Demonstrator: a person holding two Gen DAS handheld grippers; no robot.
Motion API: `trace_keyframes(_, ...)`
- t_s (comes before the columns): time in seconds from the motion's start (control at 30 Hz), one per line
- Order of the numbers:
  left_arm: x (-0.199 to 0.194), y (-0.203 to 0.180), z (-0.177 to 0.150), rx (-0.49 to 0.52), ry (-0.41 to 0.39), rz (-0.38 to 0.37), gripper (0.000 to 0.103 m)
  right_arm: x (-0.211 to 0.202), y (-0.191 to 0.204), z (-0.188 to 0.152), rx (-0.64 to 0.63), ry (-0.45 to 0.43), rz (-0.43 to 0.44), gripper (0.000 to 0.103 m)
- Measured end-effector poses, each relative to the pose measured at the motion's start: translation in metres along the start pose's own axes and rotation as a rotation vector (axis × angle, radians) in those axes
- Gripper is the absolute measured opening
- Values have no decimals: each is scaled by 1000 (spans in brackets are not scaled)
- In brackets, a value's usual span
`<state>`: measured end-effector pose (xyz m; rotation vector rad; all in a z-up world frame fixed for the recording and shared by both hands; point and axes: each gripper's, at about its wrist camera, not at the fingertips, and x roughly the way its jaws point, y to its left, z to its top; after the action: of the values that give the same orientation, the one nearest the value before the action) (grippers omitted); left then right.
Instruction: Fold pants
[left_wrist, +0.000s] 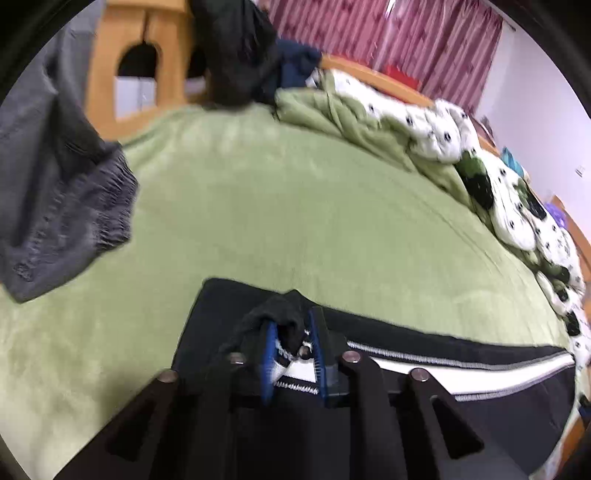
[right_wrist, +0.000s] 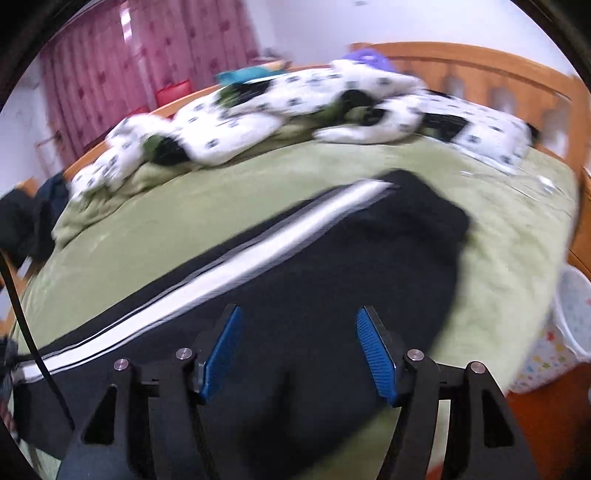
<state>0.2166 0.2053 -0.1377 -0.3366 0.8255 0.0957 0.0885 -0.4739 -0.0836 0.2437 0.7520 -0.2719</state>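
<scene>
Black track pants w/ white side stripe spread flat on green bedsheet, near edge of bed, stripe running across both views. L gripper narrow, blue pads pinching bunched-up black fabric at pants' end; R gripper wide, pads well apart above black cloth, nothing gripped. Beyond: panda-print quilt along far side, grey garment at left, pink curtain behind.

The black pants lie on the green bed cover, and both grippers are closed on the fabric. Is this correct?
Not quite. Only the left gripper pinches the black pants; the right wrist view shows the right gripper open, nothing between its pads. The green bed cover part is right.
</scene>
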Motion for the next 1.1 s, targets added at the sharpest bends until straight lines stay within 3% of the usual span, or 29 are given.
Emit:
trace_keyframes(0.07, -3, 10, -7, -4, 2, -2, 41, 12, 36, 6, -63, 7, 38, 64)
trace_keyframes(0.1, -5, 13, -11, -8, -5, 1, 59, 15, 49, 7, -86, 4, 52, 64)
trace_keyframes(0.13, -8, 19, -15, -15, -14, 0, 68, 18, 63, 8, -109, 0, 64, 64)
trace_keyframes(0.3, -8, 34, -13, -23, -33, 20, 68, 33, 122, 6, -221, -3, 107, 64)
trace_keyframes(0.4, 6, 37, 0, -40, -16, 10, 65, 41, 143, 0, -278, 32, 123, 64)
trace_keyframes(0.43, 12, 36, 3, -44, -9, -11, 59, 44, 148, -1, -302, 38, 122, 64)
trace_keyframes(0.47, 18, 36, 7, -44, 0, -25, 50, 44, 152, -1, -322, 34, 120, 64)
trace_keyframes(0.5, 27, 33, 10, -40, 20, -7, 26, 45, 154, 0, -337, 30, 120, 64)
trace_keyframes(0.53, 35, 30, 13, -23, 29, 48, 18, 46, 155, 1, -353, 25, 120, 64)
trace_keyframes(0.57, 36, 30, 14, -17, 14, 69, 18, 48, 157, 4, -369, 22, 116, 64)
trace_keyframes(0.63, 14, 36, 16, -53, -118, 40, 18, 53, 159, 12, -397, 23, 111, 64)
trace_keyframes(0.7, 6, 39, 21, -60, -143, 27, 18, 59, 158, 20, -433, 27, 146, 64)
trace_keyframes(0.87, 44, 44, 10, -69, -21, 126, 18, 96, 162, 29, -511, 51, 185, 68)
trace_keyframes(1.1, 45, 43, 11, -49, -18, 148, 19, 147, 181, 24, -579, 152, 161, 68)
